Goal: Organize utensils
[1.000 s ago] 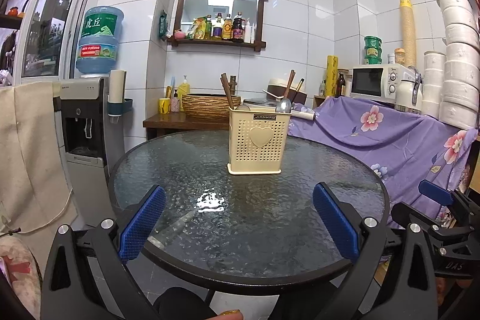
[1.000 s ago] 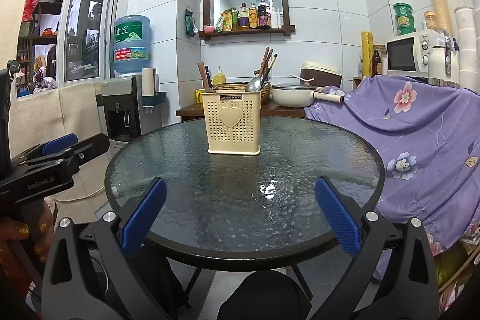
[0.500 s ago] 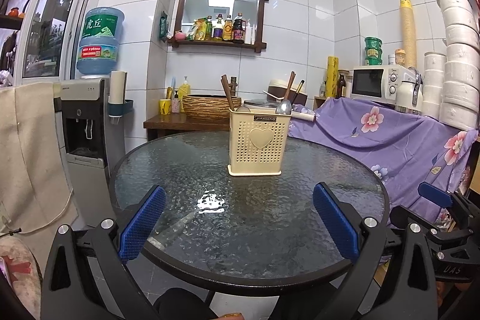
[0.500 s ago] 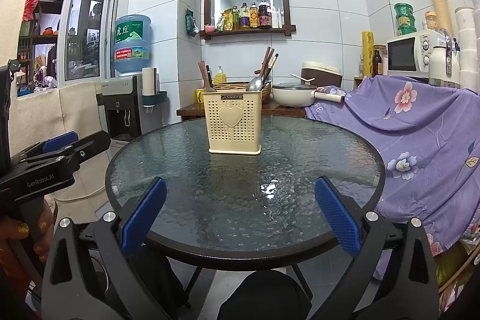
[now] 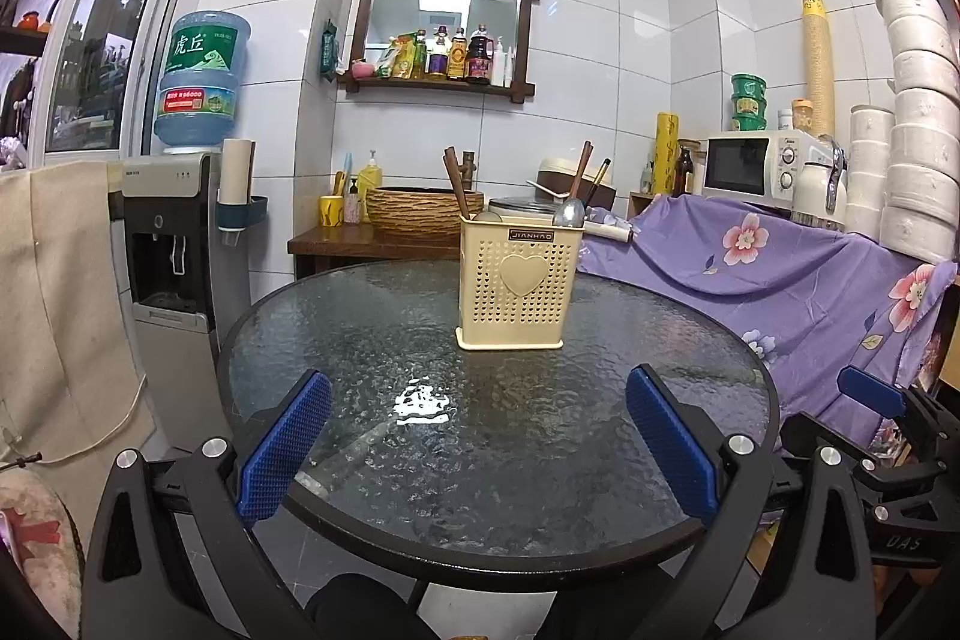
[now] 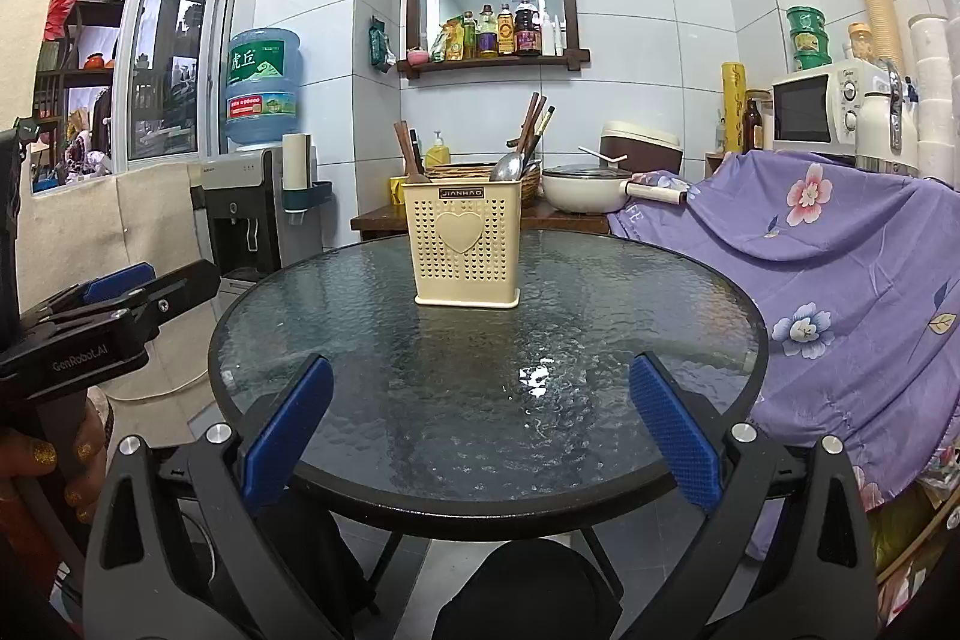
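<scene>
Both tongs hang wide apart and grip nothing. The left tongs (image 5: 477,445) sit at the near edge of the desk (image 5: 540,460), their blue pads (image 5: 282,451) spread to either side of the glare spot on the glass. The right tongs (image 6: 480,436) hang at the same near edge, pads (image 6: 675,436) equally spread; from the left wrist view they also show low at the right (image 5: 882,436), and from the right wrist view the left tongs show low at the left (image 6: 120,304), held by a hand (image 6: 42,466) with gold-painted nails. The desk is round, with rippled glass and a dark rim. The caddy (image 5: 518,280), a cream perforated box with a heart on its front, stands upright on the far half of the desk, well apart from both tongs. The utensils are inside it: a metal spoon (image 5: 568,213) bowl-up at its right side with dark chopsticks (image 5: 581,172) leaning beside it, and brown wooden handles (image 5: 456,184) at its left side. Behind the caddy stands a low wooden bench with a woven basket (image 5: 423,208) and a white pan (image 6: 591,190). To the caddy's right a purple flowered cloth (image 5: 780,280) drapes down, with a microwave (image 5: 753,163) above it. To the caddy's left stands a water dispenser (image 5: 174,244) with a blue bottle (image 5: 201,79) on top. On the tiled wall above the caddy a wooden shelf (image 5: 438,34) holds bottles.
</scene>
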`<state>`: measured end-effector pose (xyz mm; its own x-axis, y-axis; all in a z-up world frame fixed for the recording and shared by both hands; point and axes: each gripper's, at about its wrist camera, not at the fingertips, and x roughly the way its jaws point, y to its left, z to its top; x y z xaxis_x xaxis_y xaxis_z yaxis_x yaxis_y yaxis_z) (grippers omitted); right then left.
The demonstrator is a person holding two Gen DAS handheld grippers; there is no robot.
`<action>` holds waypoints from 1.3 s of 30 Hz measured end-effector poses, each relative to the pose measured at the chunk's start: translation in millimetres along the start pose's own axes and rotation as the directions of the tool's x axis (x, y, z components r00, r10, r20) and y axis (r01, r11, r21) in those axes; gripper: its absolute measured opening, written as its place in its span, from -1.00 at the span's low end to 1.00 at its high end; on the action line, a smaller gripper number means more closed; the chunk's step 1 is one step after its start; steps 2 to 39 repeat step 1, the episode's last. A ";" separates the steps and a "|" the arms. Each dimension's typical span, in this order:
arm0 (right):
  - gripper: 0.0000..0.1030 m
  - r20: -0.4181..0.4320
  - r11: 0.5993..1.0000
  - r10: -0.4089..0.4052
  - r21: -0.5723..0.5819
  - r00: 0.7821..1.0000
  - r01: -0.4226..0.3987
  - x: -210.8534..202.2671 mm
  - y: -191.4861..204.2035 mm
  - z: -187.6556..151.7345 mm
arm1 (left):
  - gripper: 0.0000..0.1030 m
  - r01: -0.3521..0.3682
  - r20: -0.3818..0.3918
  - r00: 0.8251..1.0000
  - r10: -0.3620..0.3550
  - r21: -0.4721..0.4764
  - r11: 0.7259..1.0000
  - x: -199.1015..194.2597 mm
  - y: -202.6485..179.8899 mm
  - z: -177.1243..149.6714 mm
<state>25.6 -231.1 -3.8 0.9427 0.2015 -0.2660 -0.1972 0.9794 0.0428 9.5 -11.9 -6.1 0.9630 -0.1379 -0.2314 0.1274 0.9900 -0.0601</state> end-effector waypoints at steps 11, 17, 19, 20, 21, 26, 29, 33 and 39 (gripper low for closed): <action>0.89 0.000 1.000 0.001 0.000 1.000 -0.001 -0.1 0.0 -0.1 | 0.88 0.000 0.000 1.000 0.000 -0.001 1.000 0.0 0.0 0.0; 0.89 0.000 1.000 0.001 0.000 1.000 -0.001 -0.1 0.0 -0.1 | 0.88 0.000 0.000 1.000 0.000 -0.001 1.000 0.0 0.0 0.0; 0.89 0.000 1.000 0.001 0.000 1.000 -0.001 -0.1 0.0 -0.1 | 0.88 0.000 0.000 1.000 0.000 -0.001 1.000 0.0 0.0 0.0; 0.89 0.000 1.000 0.001 0.000 1.000 -0.001 -0.1 0.0 -0.1 | 0.88 0.000 0.000 1.000 0.000 -0.001 1.000 0.0 0.0 0.0; 0.89 0.000 1.000 0.001 0.000 1.000 -0.001 -0.1 0.0 -0.1 | 0.88 0.000 0.000 1.000 0.000 -0.001 1.000 0.0 0.0 0.0; 0.89 0.000 1.000 0.001 0.000 1.000 -0.001 -0.1 0.0 -0.1 | 0.88 0.000 0.000 1.000 0.000 -0.001 1.000 0.0 0.0 0.0; 0.89 0.000 1.000 0.001 0.000 1.000 -0.001 -0.1 0.0 -0.1 | 0.88 0.000 0.000 1.000 0.000 -0.001 1.000 0.0 0.0 0.0; 0.89 0.000 1.000 0.001 0.000 1.000 -0.001 -0.1 0.0 -0.1 | 0.88 0.000 0.000 1.000 0.000 -0.001 1.000 0.0 0.0 0.0; 0.89 0.000 1.000 0.001 0.000 1.000 -0.001 -0.1 0.0 -0.1 | 0.88 0.000 0.000 1.000 0.000 -0.001 1.000 0.0 0.0 0.0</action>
